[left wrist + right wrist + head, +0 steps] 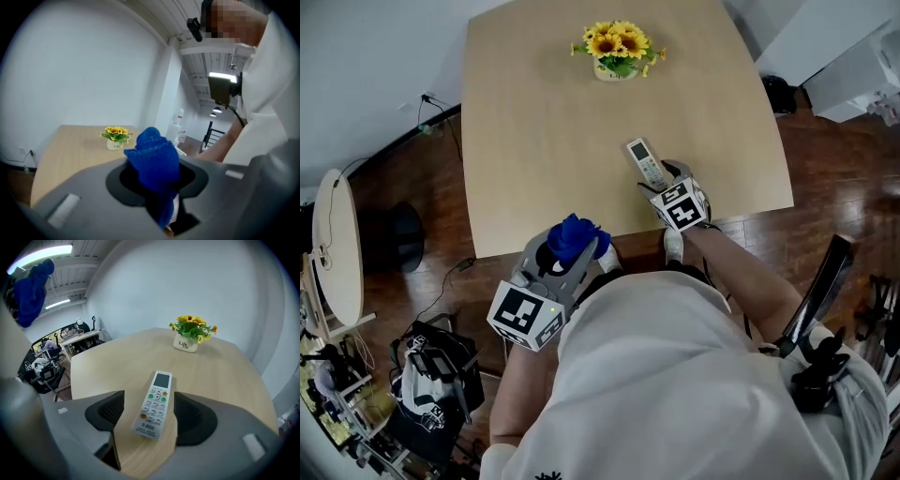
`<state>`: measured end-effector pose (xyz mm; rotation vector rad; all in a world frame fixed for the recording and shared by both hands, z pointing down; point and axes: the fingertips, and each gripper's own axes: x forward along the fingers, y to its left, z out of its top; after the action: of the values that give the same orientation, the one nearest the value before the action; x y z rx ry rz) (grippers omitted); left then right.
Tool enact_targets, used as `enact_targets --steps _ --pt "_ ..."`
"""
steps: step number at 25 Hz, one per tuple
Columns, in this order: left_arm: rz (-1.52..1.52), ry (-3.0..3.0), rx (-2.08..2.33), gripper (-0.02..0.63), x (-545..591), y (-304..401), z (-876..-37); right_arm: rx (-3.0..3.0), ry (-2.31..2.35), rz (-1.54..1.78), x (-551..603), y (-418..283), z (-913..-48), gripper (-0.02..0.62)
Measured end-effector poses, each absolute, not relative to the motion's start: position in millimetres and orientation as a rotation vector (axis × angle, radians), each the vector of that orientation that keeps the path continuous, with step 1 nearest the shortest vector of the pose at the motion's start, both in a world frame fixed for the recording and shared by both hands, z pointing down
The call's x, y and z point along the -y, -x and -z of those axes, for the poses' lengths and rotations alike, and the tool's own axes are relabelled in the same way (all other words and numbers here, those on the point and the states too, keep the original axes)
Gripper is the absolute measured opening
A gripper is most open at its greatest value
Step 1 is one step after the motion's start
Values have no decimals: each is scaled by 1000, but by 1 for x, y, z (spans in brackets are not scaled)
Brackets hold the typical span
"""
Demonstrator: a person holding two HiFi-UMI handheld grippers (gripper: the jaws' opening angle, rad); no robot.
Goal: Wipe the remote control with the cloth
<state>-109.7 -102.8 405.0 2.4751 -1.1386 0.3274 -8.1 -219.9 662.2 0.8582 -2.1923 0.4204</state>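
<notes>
Remote control (153,404): white, lying flat on the table (534,141), buttons up, screen end pointing away from the person. It sits near the table's near edge, right of centre.

Right gripper (666,183): jaws wide apart, one on either side of the remote's lower half. A thin gap of wood seems to show on both sides, though the right pad is very close. It has hold of nothing.

Cloth (154,157): blue, bunched, sticking up out of the left gripper (567,253), whose jaws are clamped on it. This gripper is held at the table's near edge, left of the remote and well apart from it.

Pot of sunflowers (616,49): stands at the far side of the table.
</notes>
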Motion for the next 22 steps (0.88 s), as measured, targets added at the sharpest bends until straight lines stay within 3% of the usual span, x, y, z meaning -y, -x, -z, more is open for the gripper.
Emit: enact_targets --steps 12,14,22 --pt "-373 -2391 1224 143 100 122 -410 2144 -890 -476 239 13 -703 317" --pt "-373 -2389 1229 143 100 123 -410 2144 -901 -478 242 9 -702 231" --pt "-365 -2435 1216 143 117 116 -408 2163 -764 -414 246 1 -698 218"
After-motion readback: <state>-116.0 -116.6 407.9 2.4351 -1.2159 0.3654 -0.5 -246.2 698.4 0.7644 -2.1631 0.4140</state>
